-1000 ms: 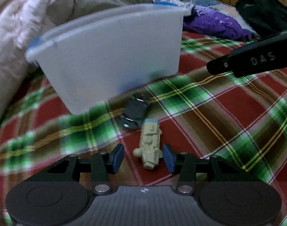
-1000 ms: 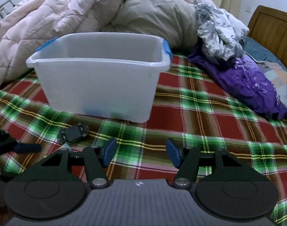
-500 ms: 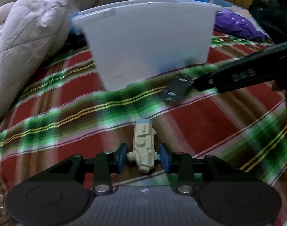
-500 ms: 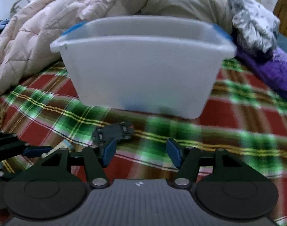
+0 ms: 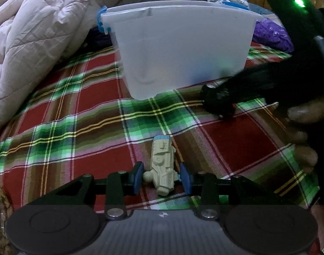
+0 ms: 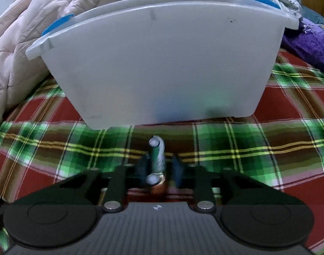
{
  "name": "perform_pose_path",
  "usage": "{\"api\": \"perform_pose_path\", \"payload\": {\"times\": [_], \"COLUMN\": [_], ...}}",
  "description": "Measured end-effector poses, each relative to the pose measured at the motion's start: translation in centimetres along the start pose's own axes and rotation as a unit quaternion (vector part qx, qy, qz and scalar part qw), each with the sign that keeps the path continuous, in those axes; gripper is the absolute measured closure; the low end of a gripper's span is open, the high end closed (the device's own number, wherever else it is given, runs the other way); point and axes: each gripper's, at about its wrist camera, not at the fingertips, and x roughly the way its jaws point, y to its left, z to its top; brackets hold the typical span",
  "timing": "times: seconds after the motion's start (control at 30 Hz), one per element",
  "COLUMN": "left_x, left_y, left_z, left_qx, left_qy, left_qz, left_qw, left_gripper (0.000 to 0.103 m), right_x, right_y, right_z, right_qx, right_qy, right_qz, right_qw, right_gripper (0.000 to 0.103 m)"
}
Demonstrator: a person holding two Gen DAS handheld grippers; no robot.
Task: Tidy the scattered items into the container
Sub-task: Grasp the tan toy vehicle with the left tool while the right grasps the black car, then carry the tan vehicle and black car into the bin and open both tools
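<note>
a red and green plaid blanket point(image 5: 81, 114) covers the bed, a pale quilt point(image 5: 34, 31) heaped to the left of the white plastic bin point(image 6: 162, 63) and purple cloth point(image 6: 310, 42) to its right. in front of the bin, the right gripper point(image 6: 158, 170) is closed narrow on a dark toy car point(image 6: 156, 159), turned on its side. nearer than the bin, the left gripper point(image 5: 162, 177) stands partly apart around a cream toy vehicle point(image 5: 163, 165) lying on the blanket, pads point(image 5: 138, 177) just beside it.

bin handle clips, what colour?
Blue clips on the white translucent bin; right wrist view shows them best.
</note>
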Motion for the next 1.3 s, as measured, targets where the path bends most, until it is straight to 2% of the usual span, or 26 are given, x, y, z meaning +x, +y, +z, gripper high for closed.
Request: {"api": "perform_pose_path", "payload": {"times": [0.17, 0.27, 0.33, 0.4, 0.47, 0.57, 0.67, 0.7, 0.73, 0.9, 1.1, 1.3], "left_x": [-0.2, -0.3, -0.1, 0.2, 0.4, -0.2, -2.0, -2.7, -3.4, -5.9, -7.7, -8.6], "left_y": [-0.9, -2.3, -3.1, -3.5, -3.5, -3.4, -4.1, -4.4, -4.7, -5.7, -5.6, -4.6], "left_z": [0.1, 0.1, 0.2, 0.4, 0.7, 1.2, 2.5, 3.0, 3.6, 6.0, 8.7, 11.3], "left_qx": [0.002, 0.013, 0.019, 0.015, 0.002, -0.005, 0.003, 0.006, 0.009, 0.016, 0.009, 0.009], "left_qy": [-0.002, -0.002, -0.003, -0.004, -0.004, -0.01, -0.037, -0.048, -0.06, -0.103, -0.136, -0.158], "left_qz": [-0.007, -0.013, -0.014, -0.018, -0.034, -0.035, -0.015, -0.005, 0.004, 0.012, 0.006, 0.016], "left_qw": [1.0, 0.9998, 0.9997, 0.9997, 0.9994, 0.9993, 0.9992, 0.9988, 0.9982, 0.9945, 0.9907, 0.9873], "left_gripper": [0.062, 0.062, 0.062, 0.062, 0.062, 0.063, 0.063, 0.068, 0.068, 0.068, 0.068, 0.068], "right_x": [-1.7, -3.1, -3.8, -4.4, -4.8, -5.6, -6.4, -6.9, -7.2, -9.7, -12.3, -14.4], "right_y": [-1.6, -1.6, -1.1, -1.2, -1.3, -1.7, -1.8, -2.0, -2.0, -2.0, -1.0, 0.0], "right_z": [-1.3, -3.1, -4.5, -5.4, -5.6, -5.2, -4.8, -4.6, -4.5, -2.7, 0.1, 3.2], "right_qx": [-0.032, -0.103, -0.168, -0.195, -0.198, -0.195, -0.191, -0.184, -0.179, -0.168, -0.164, -0.169], "right_qy": [0.003, -0.001, -0.013, -0.02, -0.019, -0.007, -0.011, -0.015, -0.019, -0.057, -0.101, -0.142], "right_qz": [0.005, 0.005, -0.008, -0.02, -0.02, -0.018, -0.031, -0.037, -0.044, -0.082, -0.084, -0.07], "right_qw": [0.999, 0.995, 0.986, 0.98, 0.98, 0.981, 0.981, 0.982, 0.983, 0.981, 0.978, 0.973], "right_gripper": [0.083, 0.082, 0.08, 0.081, 0.082, 0.083, 0.083, 0.083, 0.083, 0.083, 0.083, 0.082]}}
